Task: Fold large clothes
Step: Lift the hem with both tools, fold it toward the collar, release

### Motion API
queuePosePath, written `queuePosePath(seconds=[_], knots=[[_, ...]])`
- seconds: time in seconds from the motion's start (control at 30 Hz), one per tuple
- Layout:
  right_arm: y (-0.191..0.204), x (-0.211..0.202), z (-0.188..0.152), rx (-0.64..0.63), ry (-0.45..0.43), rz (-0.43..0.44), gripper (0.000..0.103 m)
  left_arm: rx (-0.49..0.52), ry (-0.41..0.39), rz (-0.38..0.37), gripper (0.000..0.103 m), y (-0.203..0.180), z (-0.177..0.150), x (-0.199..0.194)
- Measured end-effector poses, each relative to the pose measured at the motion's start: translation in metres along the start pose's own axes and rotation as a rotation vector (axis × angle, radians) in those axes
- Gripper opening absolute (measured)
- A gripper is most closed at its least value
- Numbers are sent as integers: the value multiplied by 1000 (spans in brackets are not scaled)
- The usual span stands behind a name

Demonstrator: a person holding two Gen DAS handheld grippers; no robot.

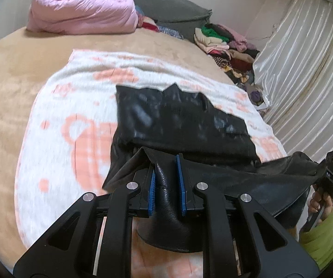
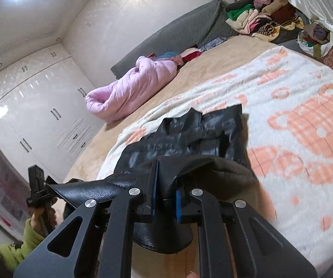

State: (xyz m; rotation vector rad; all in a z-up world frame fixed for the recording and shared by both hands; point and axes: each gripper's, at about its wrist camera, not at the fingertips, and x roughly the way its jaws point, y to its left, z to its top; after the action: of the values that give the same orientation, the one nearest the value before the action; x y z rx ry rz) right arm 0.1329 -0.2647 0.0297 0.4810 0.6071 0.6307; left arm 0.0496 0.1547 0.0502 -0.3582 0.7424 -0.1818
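A bed covered in tan plush is seen, and a white blanket with orange bear prints is spread over it. Beyond the blanket, toward the head of the bed, a rolled pink quilt lies against a grey cushion; a pile of mixed clothes is heaped beside that cushion, next to a pale pleated curtain. White wardrobe doors are visible on the far side of the bed from the curtain.

On the blanket a black leather jacket is laid, its far part flat and partly folded — its near edge is lifted off the blanket. That edge is pinched by the left gripper, blue pads pressed on a fold of leather, angled down toward the blanket. The right gripper is likewise clamped on the same lifted edge, with the leather stretched between the two. In the left view the right hand is seen on its handle, in a green sleeve, beyond the blanket's near corner.
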Motion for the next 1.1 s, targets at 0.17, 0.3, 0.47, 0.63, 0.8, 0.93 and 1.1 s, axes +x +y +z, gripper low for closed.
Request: queuePosePath(seconds=[0.17, 0.3, 0.47, 0.63, 0.8, 0.93, 1.1], knots=[[-7, 22, 19, 54, -18, -19, 11, -9, -16, 0, 9, 0, 22, 16], [-14, 44, 33, 83, -4, -24, 12, -22, -2, 0, 9, 3, 37, 36], [-19, 64, 48, 107, 9, -48, 13, -47, 10, -1, 9, 9, 53, 59], [-29, 84, 57, 143, 24, -57, 14, -97, 28, -31, 10, 18, 67, 81], [-34, 101, 62, 146, 33, -87, 16, -132, 34, -44, 13, 28, 73, 98], [-38, 117, 64, 149, 44, -116, 17, -149, 26, -55, 15, 36, 76, 105], [-42, 132, 68, 143, 61, -153, 20, -162, 27, -53, 17, 45, 79, 111]])
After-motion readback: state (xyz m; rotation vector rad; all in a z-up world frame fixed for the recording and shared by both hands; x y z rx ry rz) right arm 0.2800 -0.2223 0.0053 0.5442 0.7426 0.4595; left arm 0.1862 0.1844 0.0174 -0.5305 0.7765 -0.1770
